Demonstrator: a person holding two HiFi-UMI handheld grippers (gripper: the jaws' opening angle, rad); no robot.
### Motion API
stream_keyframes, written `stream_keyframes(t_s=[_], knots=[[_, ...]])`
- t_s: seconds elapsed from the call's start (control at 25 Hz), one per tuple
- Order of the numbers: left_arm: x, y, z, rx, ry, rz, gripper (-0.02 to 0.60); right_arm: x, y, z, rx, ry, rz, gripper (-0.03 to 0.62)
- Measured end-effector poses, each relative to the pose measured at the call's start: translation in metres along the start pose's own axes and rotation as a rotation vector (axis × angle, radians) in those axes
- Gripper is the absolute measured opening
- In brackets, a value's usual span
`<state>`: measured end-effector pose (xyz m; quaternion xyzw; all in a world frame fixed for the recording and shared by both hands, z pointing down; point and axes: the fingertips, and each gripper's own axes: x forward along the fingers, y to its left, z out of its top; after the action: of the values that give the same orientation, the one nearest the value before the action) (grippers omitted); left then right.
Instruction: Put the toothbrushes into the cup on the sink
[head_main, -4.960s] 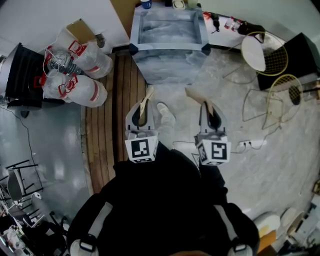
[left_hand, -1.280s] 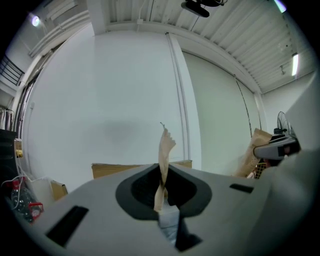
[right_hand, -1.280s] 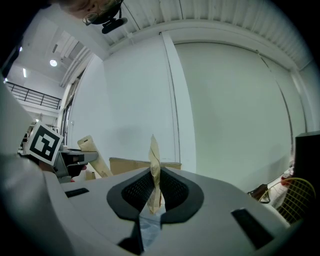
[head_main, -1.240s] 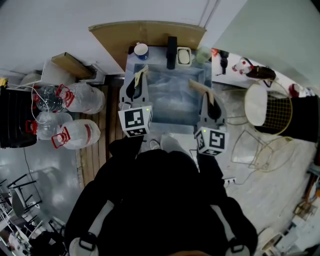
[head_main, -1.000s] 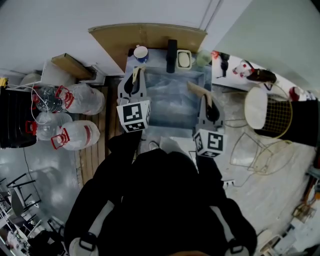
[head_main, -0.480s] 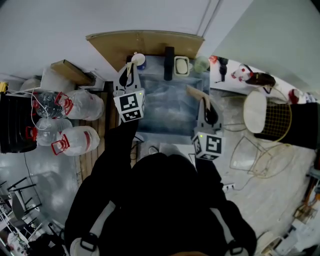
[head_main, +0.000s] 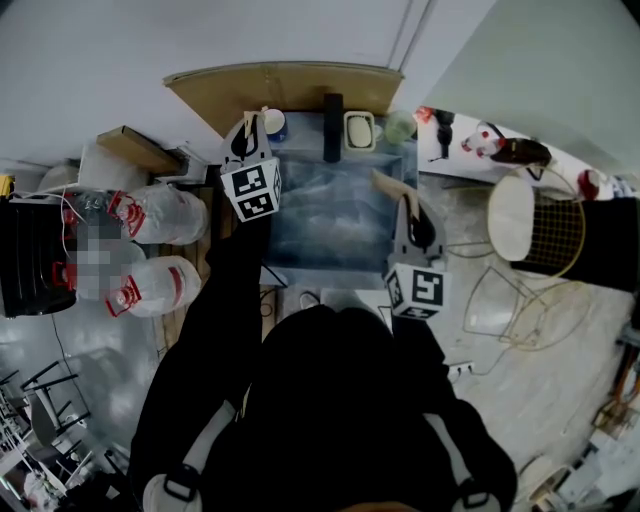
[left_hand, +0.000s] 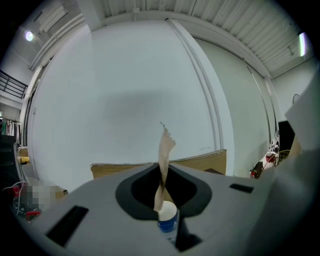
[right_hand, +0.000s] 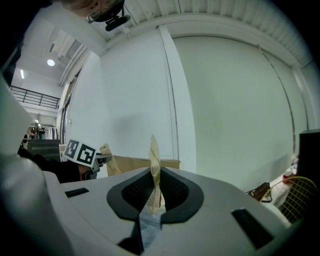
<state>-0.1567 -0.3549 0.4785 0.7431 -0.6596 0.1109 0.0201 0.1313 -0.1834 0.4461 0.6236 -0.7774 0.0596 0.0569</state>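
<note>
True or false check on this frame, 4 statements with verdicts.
1. Each gripper holds a toothbrush. True: the left gripper is shut on one toothbrush, the right gripper on another.
2. The cup stands at the back left corner of the sink. True.
3. The left gripper hangs over the middle of the sink. False: it is at the back left corner, by the cup.
4. The water jugs stand to the right of the sink. False: they are on the floor to its left.
</note>
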Motion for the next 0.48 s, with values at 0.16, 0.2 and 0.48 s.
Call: stream_keyframes(t_s=[0.16, 0.2, 0.48], knots=[[0.013, -0.005, -0.015, -0.012, 0.039, -0.024, 0.028, 0.002, -0.005, -0.005, 0.015, 0.019, -0.011, 0.032], [0.016, -0.007, -0.020, -0.011, 0.051, -0.032, 0.028, 0.001, -0.007, -0.006, 0.016, 0.021, -0.016, 0.033], [0.035, -0.015, -0.049, 0.017, 0.127, -0.056, 0.029, -0.003, -0.020, -0.008, 0.013, 0.016, -0.034, 0.033]])
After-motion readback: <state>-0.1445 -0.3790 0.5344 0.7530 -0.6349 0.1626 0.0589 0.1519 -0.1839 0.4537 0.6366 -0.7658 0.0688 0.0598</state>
